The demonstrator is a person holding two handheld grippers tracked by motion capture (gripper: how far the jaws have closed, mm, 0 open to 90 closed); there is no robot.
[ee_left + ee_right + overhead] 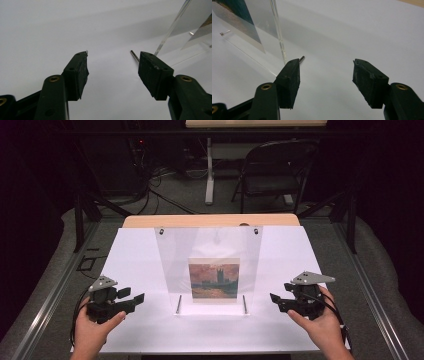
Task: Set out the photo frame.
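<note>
A clear acrylic panel (210, 245) stands upright on the white tabletop (130, 255), with a small painting print (214, 280) of towers under an orange sky at its lower middle. Two metal pins (179, 304) (244, 303) stick out at its base. My left gripper (131, 295) rests low at the panel's left, open and with nothing in it. In the left gripper view, the left gripper (113, 56) has the panel's edge (172, 26) and a pin (134, 55) just past its jaws. My right gripper (281, 292) is open and bare at the panel's right. In its own view, the right gripper (327, 62) sits beside the edge (279, 32).
A wooden strip (210, 221) runs along the table's far edge. Beyond it are a black folding chair (275, 170), a white table leg (209, 175) and cables on the floor. Black frame struts (80, 215) flank the table.
</note>
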